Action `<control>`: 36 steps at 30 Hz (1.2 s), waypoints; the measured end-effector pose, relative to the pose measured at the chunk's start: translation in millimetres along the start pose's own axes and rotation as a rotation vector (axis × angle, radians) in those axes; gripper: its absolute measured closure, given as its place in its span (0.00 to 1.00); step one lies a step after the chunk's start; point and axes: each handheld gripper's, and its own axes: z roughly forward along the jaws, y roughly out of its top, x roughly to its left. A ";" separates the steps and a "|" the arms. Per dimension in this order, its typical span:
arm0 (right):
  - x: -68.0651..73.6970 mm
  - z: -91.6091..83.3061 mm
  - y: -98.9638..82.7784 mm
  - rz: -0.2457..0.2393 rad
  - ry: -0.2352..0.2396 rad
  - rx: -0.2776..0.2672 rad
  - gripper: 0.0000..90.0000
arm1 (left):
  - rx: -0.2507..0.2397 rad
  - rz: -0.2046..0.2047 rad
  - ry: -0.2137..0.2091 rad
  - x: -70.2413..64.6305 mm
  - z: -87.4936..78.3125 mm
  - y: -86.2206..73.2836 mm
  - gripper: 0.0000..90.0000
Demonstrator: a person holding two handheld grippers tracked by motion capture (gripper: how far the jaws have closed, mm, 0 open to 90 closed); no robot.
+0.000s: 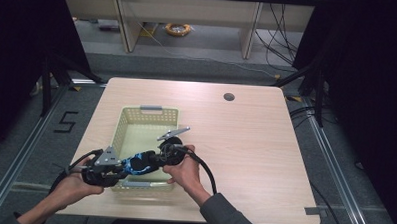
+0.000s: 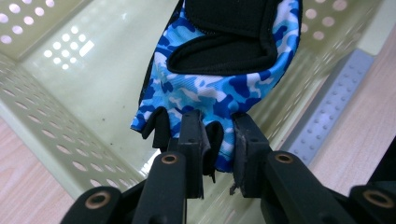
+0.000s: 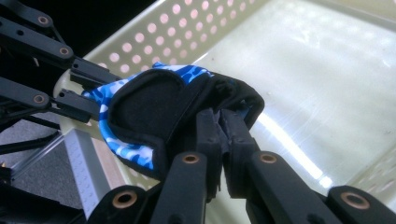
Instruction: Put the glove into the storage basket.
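A fingerless glove [image 1: 138,161] in blue camouflage with black padding hangs stretched between my two grippers, low over the near end of a pale perforated basket [image 1: 121,127]. My left gripper [image 1: 120,168] is shut on the glove's [image 2: 219,88] finger end, its own gripper [image 2: 218,140] pinching the fabric above the basket wall [image 2: 42,126]. My right gripper [image 1: 157,159] is shut on the black cuff edge of the glove [image 3: 149,107], its own gripper [image 3: 221,128] squeezing it. In the right gripper view the left gripper [image 3: 93,93] holds the far blue edge, with the basket wall [image 3: 159,32] behind.
The basket has a grey handle [image 1: 151,109] at its far end and stands on the left half of a light wooden table [image 1: 245,143]. A round cable hole [image 1: 229,97] lies near the table's far edge. Beyond it are desk legs and a yellow reel [image 1: 178,29].
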 end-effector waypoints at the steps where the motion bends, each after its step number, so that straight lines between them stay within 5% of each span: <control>1: 0.8 0.7 0.2 0.010 0.000 0.004 0.97 | 0.013 0.002 -0.003 1.4 0.3 -0.6 0.83; 5: -0.5 5.1 0.0 0.014 -0.006 0.023 0.97 | 0.033 0.000 -0.037 4.2 1.2 -2.0 0.80; 6: -0.8 5.8 0.2 0.004 -0.006 0.032 0.97 | 0.028 -0.036 -0.030 3.2 2.3 -2.3 0.79; 11: -0.2 9.6 -0.7 0.014 -0.012 0.050 0.97 | 0.056 -0.018 -0.045 9.5 -3.2 3.3 0.68; 12: -0.5 10.2 -1.0 0.015 -0.017 0.050 0.97 | 0.066 0.016 -0.052 10.4 -4.5 4.7 0.66; 18: -2.2 9.1 -1.4 0.021 -0.014 0.048 0.97 | 0.075 0.015 -0.054 12.1 -9.4 9.5 0.57; 35: 1.8 6.3 -3.6 0.049 -0.021 0.046 0.97 | -0.023 -0.040 -0.015 14.2 -21.8 12.1 0.49; 36: 1.8 5.8 -3.5 0.050 -0.017 0.055 0.96 | -0.023 -0.067 -0.023 12.2 -21.4 12.0 0.48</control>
